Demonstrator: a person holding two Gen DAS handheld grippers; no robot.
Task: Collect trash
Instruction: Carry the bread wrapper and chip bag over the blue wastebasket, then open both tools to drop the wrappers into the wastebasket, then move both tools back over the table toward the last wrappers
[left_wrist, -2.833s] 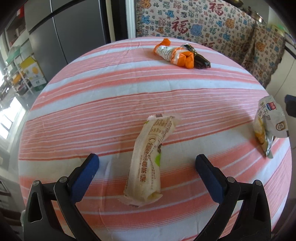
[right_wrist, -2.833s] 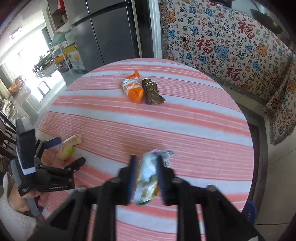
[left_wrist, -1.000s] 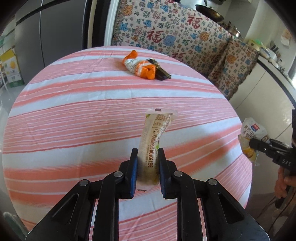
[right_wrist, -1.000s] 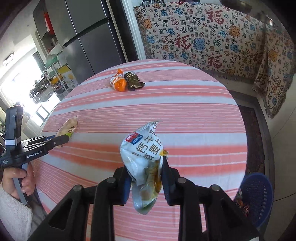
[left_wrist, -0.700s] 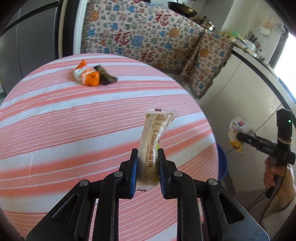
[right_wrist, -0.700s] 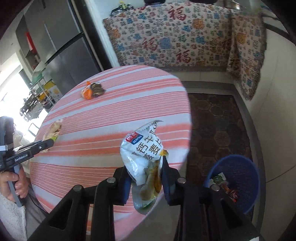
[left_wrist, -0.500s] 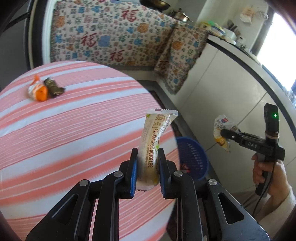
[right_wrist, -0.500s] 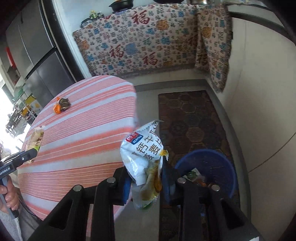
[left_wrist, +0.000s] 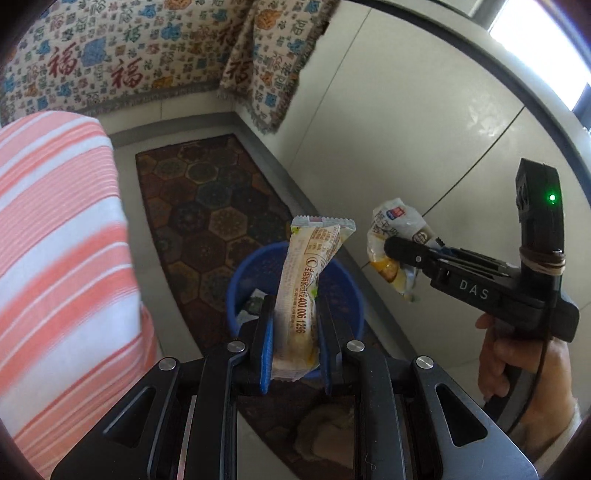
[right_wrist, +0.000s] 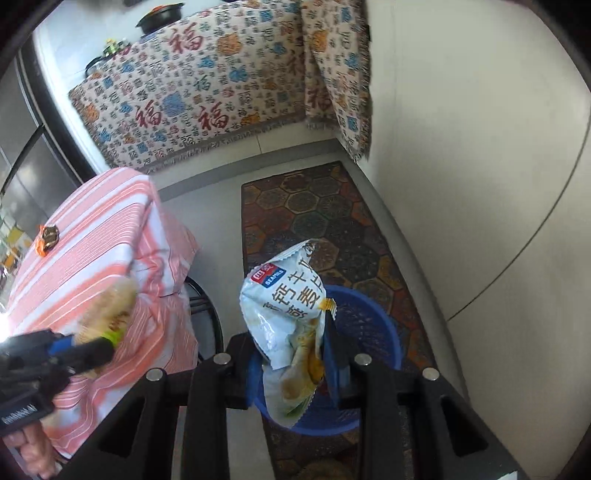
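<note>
My left gripper (left_wrist: 293, 336) is shut on a long beige snack wrapper (left_wrist: 306, 280) that stands upright between its blue pads. It hangs above a blue basket (left_wrist: 345, 280) on the floor, which holds some trash. My right gripper (right_wrist: 295, 354) is shut on a crumpled white and yellow snack bag (right_wrist: 291, 314), over the same blue basket (right_wrist: 373, 325). In the left wrist view the right gripper (left_wrist: 397, 253) and its snack bag (left_wrist: 399, 229) show to the right of the basket. The left gripper (right_wrist: 92, 343), blurred, shows at the left of the right wrist view.
A round table with a pink striped cloth (right_wrist: 85, 251) stands to the left; an orange wrapper and a dark wrapper (right_wrist: 47, 236) lie on it. A patterned rug (right_wrist: 314, 210) lies under the basket. White cabinet fronts (left_wrist: 406, 129) run along the right, with patterned fabric (right_wrist: 207, 92) hanging behind.
Both grippers have swung off the table to the right with their wrappers and now hang over the blue basket. Both jaws have stayed shut.
</note>
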